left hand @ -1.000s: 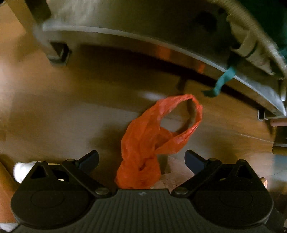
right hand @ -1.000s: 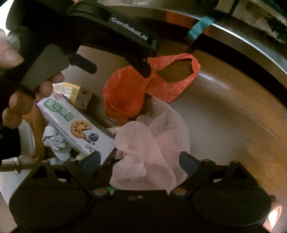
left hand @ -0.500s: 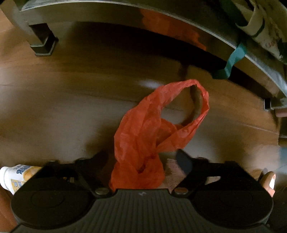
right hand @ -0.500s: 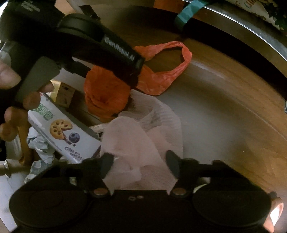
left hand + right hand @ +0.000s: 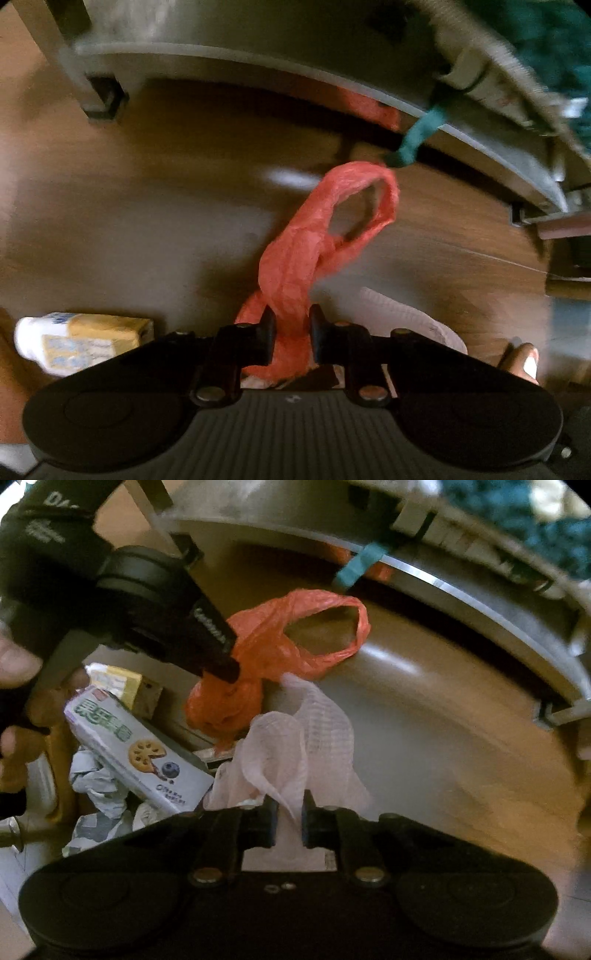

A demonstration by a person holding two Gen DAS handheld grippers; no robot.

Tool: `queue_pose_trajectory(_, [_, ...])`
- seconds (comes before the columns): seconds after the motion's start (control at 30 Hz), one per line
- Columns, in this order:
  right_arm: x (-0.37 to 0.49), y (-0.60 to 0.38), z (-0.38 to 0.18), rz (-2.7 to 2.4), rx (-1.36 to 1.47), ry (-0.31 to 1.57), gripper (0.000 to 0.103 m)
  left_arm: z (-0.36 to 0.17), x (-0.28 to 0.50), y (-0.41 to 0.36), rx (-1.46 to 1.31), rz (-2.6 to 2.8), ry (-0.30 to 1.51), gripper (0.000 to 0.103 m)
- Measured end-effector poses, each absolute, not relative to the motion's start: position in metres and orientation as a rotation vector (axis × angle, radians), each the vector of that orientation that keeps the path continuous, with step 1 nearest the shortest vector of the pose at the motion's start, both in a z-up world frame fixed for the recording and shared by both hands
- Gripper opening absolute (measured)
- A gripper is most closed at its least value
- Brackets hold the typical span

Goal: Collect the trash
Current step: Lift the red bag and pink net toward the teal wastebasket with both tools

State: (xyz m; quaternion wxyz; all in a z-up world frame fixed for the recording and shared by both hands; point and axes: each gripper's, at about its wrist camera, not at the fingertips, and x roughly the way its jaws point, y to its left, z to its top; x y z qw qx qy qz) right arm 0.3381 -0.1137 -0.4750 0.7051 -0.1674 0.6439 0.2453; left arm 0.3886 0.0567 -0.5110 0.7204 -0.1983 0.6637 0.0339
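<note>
Since a second ago both of your tongs have gone from wide open to closed. Left wrist view: your left tongs [image 5: 291,328] pinch the neck of the orange plastic bag [image 5: 295,266], whose handle loop stands up over the wooden floor [image 5: 129,221]; a yellow carton [image 5: 85,343] lies near left. Right wrist view: your right tongs [image 5: 286,821] grip the white mesh wrapper [image 5: 295,749], just right of a biscuit box [image 5: 136,753] and crumpled paper [image 5: 92,775].
</note>
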Motion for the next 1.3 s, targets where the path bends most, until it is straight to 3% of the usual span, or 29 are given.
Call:
queue_pose_trajectory(0.1, [0.335,-0.117,-0.447,0.524,-0.364,1.392,0.009,-0.477,0.382,0.056,-0.426,0.059,1.427,0.010])
queue_pose_trajectory(0.33, [0.321,-0.136,-0.376,0.451,-0.305,1.305,0.009,-0.399,0.364,0.051,-0.382,0.052,1.342,0.008])
queue_pose_trajectory(0.53, [0.320,-0.149,-0.365,0.436,-0.251,1.266,0.009,-0.390,0.368,0.055,-0.335,0.037,1.310,0.010])
queue_pose_trajectory(0.6, [0.324,-0.153,-0.372,0.413,-0.233,1.296,0.009,-0.399,0.371,0.055,-0.316,0.039,1.320,0.016])
queue_pose_trajectory(0.63, [0.326,-0.154,-0.375,0.405,-0.218,1.310,0.009,-0.404,0.373,0.056,-0.317,0.035,1.322,0.025])
queue_pose_trajectory(0.7, [0.332,-0.156,-0.381,0.407,-0.185,1.332,0.009,-0.415,0.376,0.060,-0.322,0.042,1.331,0.055])
queue_pose_trajectory(0.73, [0.333,-0.157,-0.384,0.406,-0.171,1.338,0.009,-0.421,0.378,0.062,-0.324,0.051,1.329,0.079])
queue_pose_trajectory(0.77, [0.336,-0.157,-0.387,0.405,-0.152,1.347,0.009,-0.427,0.380,0.064,-0.323,0.062,1.320,0.083])
queue_pose_trajectory(1.2, [0.352,-0.158,-0.408,0.355,-0.010,1.470,0.010,-0.547,0.412,0.075,-0.314,0.070,1.454,0.083])
queue_pose_trajectory(1.23, [0.353,-0.157,-0.409,0.355,0.000,1.478,0.010,-0.552,0.412,0.075,-0.310,0.065,1.460,0.082])
queue_pose_trajectory(1.3, [0.355,-0.155,-0.410,0.361,0.013,1.487,0.010,-0.559,0.411,0.074,-0.299,0.071,1.470,0.070])
